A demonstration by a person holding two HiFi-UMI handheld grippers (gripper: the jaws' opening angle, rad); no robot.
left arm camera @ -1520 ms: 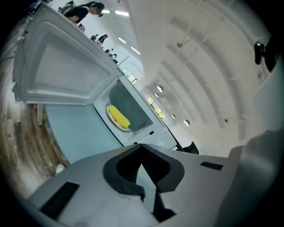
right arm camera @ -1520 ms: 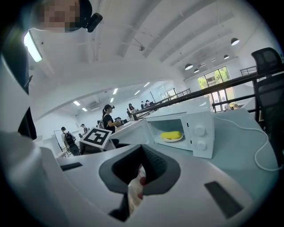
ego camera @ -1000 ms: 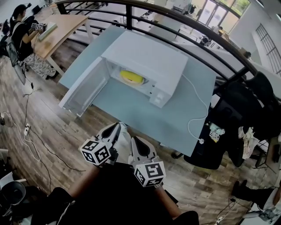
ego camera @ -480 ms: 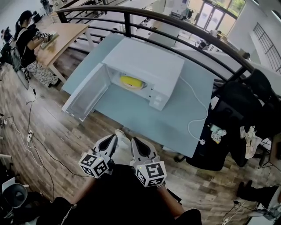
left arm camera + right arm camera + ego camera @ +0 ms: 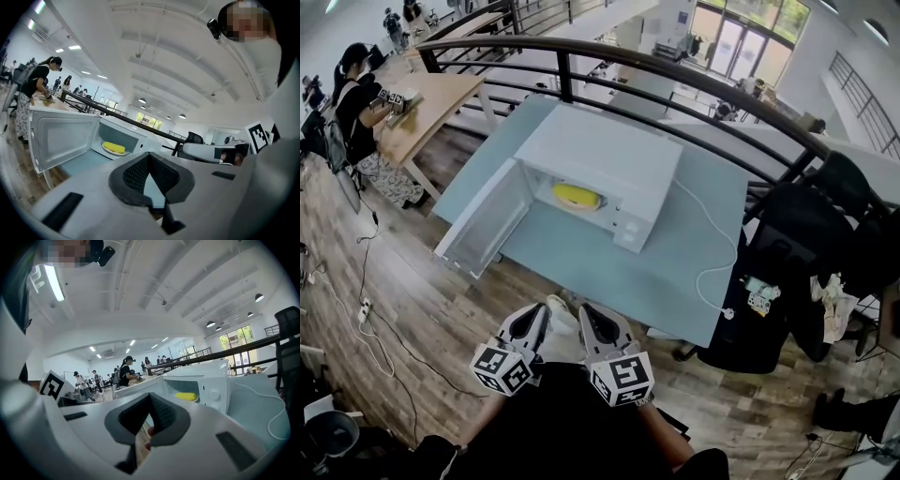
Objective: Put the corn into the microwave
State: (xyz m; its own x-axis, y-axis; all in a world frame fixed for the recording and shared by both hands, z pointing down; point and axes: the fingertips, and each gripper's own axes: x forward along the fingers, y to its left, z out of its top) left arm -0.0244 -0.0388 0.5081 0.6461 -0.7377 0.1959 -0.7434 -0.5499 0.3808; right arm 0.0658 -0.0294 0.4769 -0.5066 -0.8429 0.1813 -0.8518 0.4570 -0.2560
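Fingers [image 5: 133, 176] together; left gripper [image 5: 149, 157] seemingly level.

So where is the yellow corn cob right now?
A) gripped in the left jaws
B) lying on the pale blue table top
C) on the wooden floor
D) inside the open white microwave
D: the yellow corn cob lies inside the white microwave, whose door stands open.
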